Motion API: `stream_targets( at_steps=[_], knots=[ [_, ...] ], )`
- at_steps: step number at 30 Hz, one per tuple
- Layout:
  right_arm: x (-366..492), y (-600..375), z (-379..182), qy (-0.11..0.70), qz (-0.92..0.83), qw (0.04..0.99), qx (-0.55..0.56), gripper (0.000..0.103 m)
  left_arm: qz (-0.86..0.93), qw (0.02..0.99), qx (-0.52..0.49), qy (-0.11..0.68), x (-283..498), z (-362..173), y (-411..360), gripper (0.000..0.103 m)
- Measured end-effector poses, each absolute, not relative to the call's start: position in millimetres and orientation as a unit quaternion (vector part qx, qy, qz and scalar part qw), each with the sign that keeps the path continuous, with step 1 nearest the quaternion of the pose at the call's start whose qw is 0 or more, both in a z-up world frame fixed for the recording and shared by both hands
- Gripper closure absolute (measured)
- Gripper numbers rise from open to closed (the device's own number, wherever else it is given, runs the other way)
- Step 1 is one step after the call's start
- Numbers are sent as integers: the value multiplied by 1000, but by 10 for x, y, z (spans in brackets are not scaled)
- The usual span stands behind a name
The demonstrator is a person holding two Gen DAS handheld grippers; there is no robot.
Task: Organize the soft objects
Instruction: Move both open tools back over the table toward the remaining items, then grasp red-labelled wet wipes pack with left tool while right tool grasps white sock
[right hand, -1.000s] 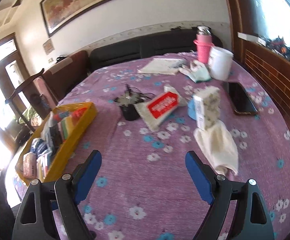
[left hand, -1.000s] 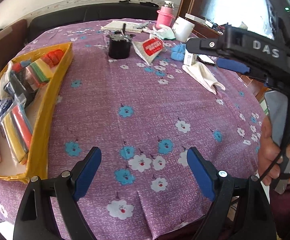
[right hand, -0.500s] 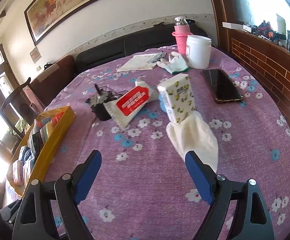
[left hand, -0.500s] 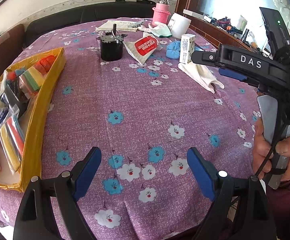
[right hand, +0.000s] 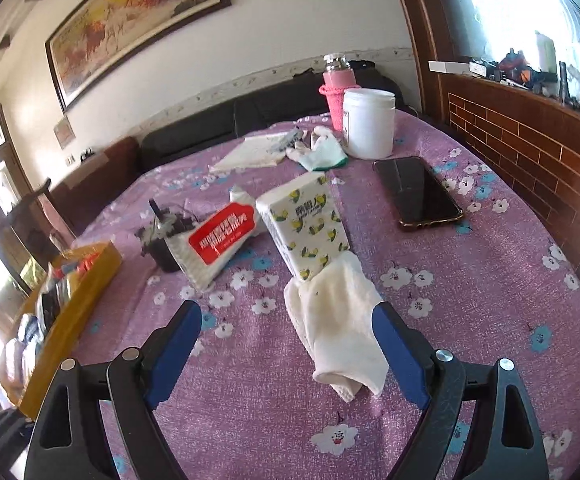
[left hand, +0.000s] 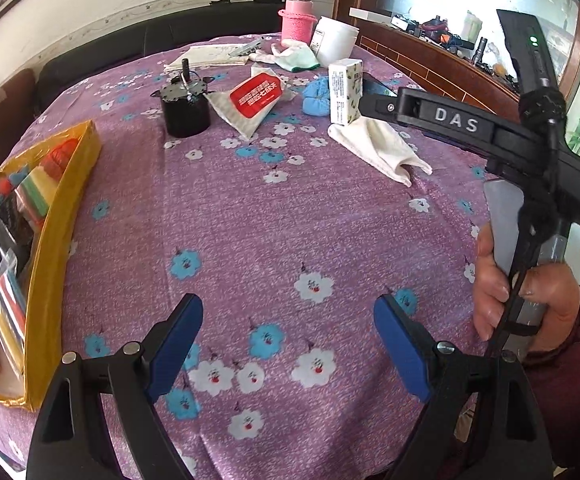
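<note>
Table w/ cloth, tray

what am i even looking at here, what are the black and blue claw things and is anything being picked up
No robot here: a person holds a hand-squeezed tool in each hand, each carrying a camera that looks out along its two blue-padded fingers. One picture comes from the left tool, the other from the right tool. The left view also shows the hand gripping the right tool's handle. Both are open and hold nothing. On the purple flowered tablecloth lie a white cloth, a tissue pack, a phone and a yellow box of soft items.
</note>
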State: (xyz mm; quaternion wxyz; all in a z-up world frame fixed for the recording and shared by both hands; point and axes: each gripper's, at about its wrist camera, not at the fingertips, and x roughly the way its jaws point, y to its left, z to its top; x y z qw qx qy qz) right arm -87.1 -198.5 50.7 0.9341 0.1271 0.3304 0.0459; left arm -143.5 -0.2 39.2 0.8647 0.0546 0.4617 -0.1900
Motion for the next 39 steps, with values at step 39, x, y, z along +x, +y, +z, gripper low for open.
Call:
stream_targets(
  at_steps=[39],
  knots=[
    [-741, -2608, 203, 365, 28, 877, 310, 9, -100, 879, 40, 464, 515, 559, 188, 17]
  ],
)
